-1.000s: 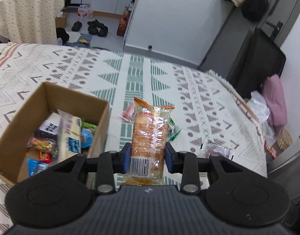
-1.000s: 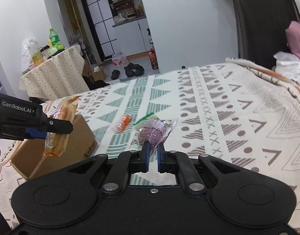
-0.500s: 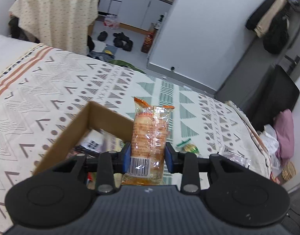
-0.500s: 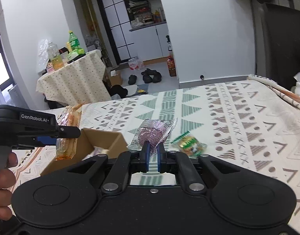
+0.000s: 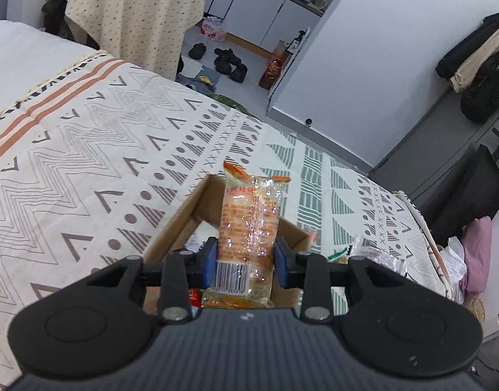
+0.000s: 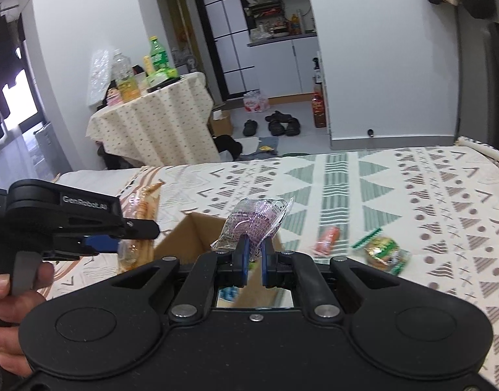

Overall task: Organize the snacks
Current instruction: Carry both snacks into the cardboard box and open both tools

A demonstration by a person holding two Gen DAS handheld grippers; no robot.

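Orange bread packet (image 5: 249, 228) clamped in the left gripper (image 5: 247, 262), purple snack packet (image 6: 254, 224) pinched in the right gripper (image 6: 253, 254); both hang above the cardboard box (image 5: 181, 224) at 6 o'clock. Each should release only once centred over the opening.

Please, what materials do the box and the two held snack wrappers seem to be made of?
Box: plain brown corrugated cardboard, matte, seemingly, with raw-cut rims.
Orange snack packet in the left gripper: clear glossy plastic film, with glints and a crimped top.
Purple snack packet in the right gripper: thin crinkled transparent film, probably plastic.
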